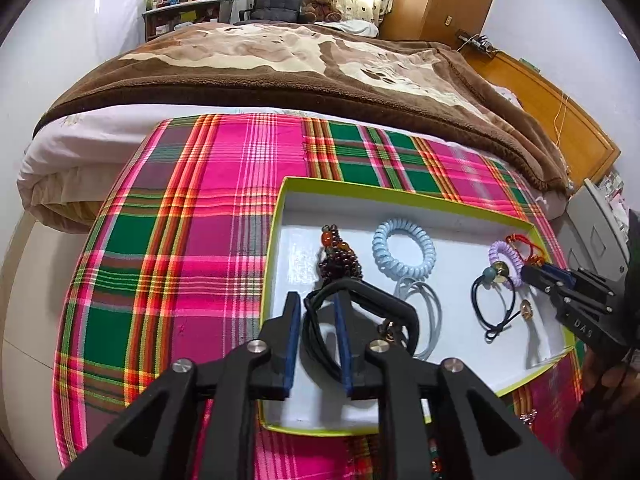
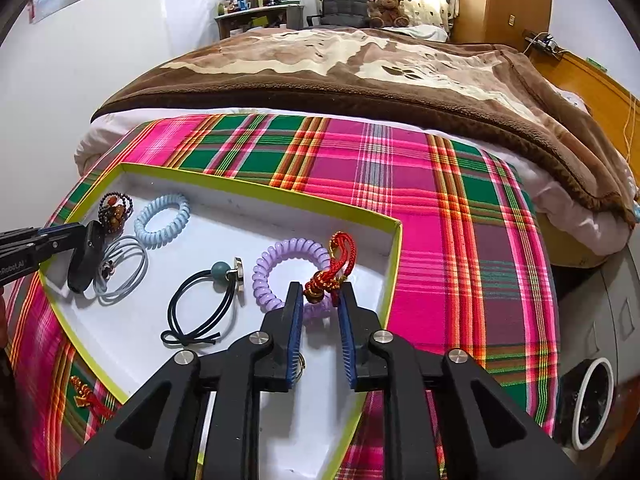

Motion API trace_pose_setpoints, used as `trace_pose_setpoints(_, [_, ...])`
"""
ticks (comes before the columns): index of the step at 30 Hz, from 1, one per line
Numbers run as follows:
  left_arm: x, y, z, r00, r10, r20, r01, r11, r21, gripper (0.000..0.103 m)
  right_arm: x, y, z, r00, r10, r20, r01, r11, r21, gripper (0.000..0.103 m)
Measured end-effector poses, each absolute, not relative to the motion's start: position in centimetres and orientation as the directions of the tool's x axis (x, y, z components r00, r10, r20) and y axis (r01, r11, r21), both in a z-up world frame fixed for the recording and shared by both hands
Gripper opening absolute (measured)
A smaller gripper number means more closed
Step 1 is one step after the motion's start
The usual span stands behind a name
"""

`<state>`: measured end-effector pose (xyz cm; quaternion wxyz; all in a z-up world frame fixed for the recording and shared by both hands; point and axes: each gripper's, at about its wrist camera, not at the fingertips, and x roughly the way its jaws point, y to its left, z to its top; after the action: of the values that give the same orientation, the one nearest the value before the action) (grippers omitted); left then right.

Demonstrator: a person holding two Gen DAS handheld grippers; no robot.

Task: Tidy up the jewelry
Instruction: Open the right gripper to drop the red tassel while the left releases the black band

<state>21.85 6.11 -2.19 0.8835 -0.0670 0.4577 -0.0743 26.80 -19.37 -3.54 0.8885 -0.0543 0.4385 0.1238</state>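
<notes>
A white tray with a lime rim (image 1: 404,190) (image 2: 256,186) lies on the plaid cloth. In it are a dark bead bracelet (image 1: 338,258) (image 2: 114,210), a pale blue spiral tie (image 1: 404,252) (image 2: 162,220), grey-blue loops (image 1: 430,312) (image 2: 124,268), a black tie with a teal bead (image 1: 494,304) (image 2: 200,304) and a lilac spiral tie (image 1: 502,260) (image 2: 276,276). My left gripper (image 1: 318,312) (image 2: 86,264) is open over the tray, a black cord (image 1: 316,336) lying between its fingers. My right gripper (image 2: 320,296) (image 1: 528,274) is open around a red and gold knotted cord (image 2: 334,268) (image 1: 524,246) on the lilac tie.
The plaid cloth (image 1: 192,248) (image 2: 460,240) covers a low table against a bed with a brown blanket (image 1: 304,64). A red ornament (image 2: 86,396) lies on the cloth near the tray's front. A beaded strand (image 1: 434,460) lies below the tray. A grey appliance (image 2: 600,360) stands at the right.
</notes>
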Motion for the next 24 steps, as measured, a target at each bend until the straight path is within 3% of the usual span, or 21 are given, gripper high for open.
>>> trace_pose_setpoints(4, [21.6, 5.9, -1.9, 0.576, -0.191, -0.795, 0.073, 0.981, -0.182, 0.028, 26.5, -19.2, -3.1, 0.592, 0.179, -0.786, -0.272, 0.962, 0.014, 0.03])
trace_pose_setpoints(7, [21.4, 5.7, -1.7, 0.578, -0.199, -0.791, 0.076, 0.979, -0.191, 0.034, 26.3, -19.2, -2.9, 0.598, 0.177, -0.782, -0.27, 0.963, 0.011, 0.03])
trace_pose_setpoints(19, [19.2, 5.3, 0.2, 0.617, -0.214, -0.758, 0.088, 0.975, -0.203, 0.041, 24.4, -19.8, -1.5, 0.628, 0.205, -0.751, -0.267, 0.963, 0.04, 0.031])
trace_pose_setpoints(22, [18.1, 5.3, 0.9, 0.63, -0.225, -0.743, 0.09, 0.972, -0.218, 0.043, 23.3, -19.9, -0.9, 0.64, 0.225, -0.735, -0.274, 0.96, 0.056, 0.044])
trace_pose_setpoints(24, [17.7, 5.4, 1.3, 0.638, -0.227, -0.736, 0.087, 0.971, -0.224, 0.044, 22.5, -20.1, -0.5, 0.649, 0.234, -0.723, -0.277, 0.959, 0.062, 0.045])
